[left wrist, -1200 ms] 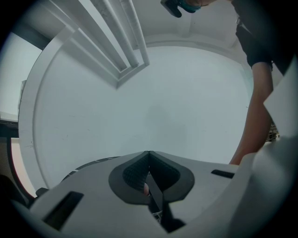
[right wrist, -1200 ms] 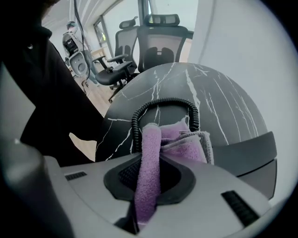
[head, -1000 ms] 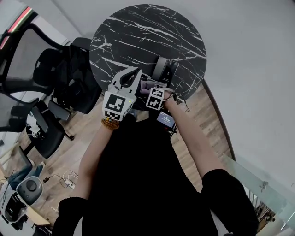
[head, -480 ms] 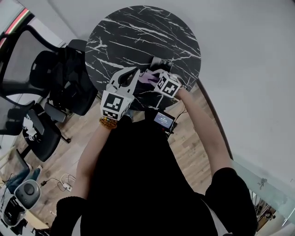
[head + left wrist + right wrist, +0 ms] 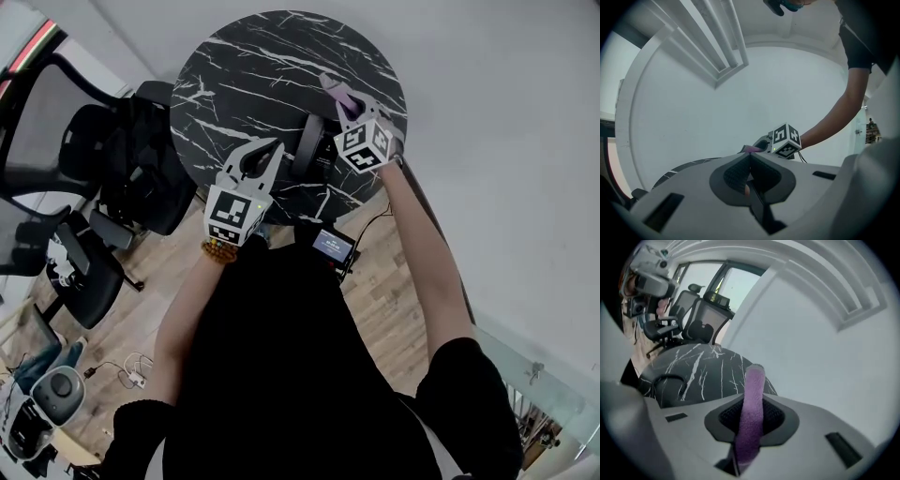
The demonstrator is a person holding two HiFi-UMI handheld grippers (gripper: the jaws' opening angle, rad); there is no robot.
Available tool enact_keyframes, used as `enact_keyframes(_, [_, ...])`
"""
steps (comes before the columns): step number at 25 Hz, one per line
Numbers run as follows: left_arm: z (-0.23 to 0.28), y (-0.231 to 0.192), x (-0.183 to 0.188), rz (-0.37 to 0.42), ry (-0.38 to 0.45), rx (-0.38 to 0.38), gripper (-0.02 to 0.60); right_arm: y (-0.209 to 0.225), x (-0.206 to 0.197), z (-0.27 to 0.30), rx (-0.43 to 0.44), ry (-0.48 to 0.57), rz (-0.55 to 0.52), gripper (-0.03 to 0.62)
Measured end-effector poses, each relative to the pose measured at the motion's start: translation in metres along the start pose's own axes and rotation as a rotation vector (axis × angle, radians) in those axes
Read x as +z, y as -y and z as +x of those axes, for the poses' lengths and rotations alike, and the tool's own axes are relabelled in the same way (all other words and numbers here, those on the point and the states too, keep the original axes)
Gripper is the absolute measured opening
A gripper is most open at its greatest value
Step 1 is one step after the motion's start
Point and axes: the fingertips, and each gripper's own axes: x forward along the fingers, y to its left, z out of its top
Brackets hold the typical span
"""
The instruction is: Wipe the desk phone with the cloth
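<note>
Desk phone [image 5: 306,148] lies toward the marble table's [image 5: 262,66] 5 o'clock edge, long axis about 12-to-6; right gripper [image 5: 345,111], clamped on the purple cloth [image 5: 333,89], has it at 8 o'clock; left gripper [image 5: 267,153], closed with nothing evident between its jaws, flanks it at 9 o'clock.

My head view looks steeply down from high above the round table [image 5: 272,47]. The left gripper view sits low by the table's near edge, tilted up at the wall [image 5: 717,117], with the right gripper [image 5: 751,149] close ahead. The right gripper view faces across the tabletop toward the office chairs [image 5: 701,317]. All 3 views share the table.
</note>
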Motion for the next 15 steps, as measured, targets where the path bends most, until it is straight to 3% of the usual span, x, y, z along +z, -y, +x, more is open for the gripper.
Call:
enact_keyframes(3, [0.002, 0.004, -0.004, -0.001, -0.016, -0.007, 0.012, -0.023, -0.021, 0.012, 0.012, -0.061, -0.074, 0.058])
enact_keyframes(6, [0.001, 0.006, -0.009, 0.004, -0.044, -0.009, 0.012, -0.059, -0.050, 0.026, 0.093, -0.134, -0.110, 0.060])
enact_keyframes(10, [0.001, 0.007, -0.011, 0.007, -0.049, -0.013, 0.012, -0.093, -0.076, 0.038, 0.208, -0.210, -0.054, 0.060])
enact_keyframes(15, [0.000, 0.005, -0.015, 0.004, -0.060, -0.008, 0.012, -0.106, -0.081, 0.043, 0.271, -0.230, -0.026, 0.059])
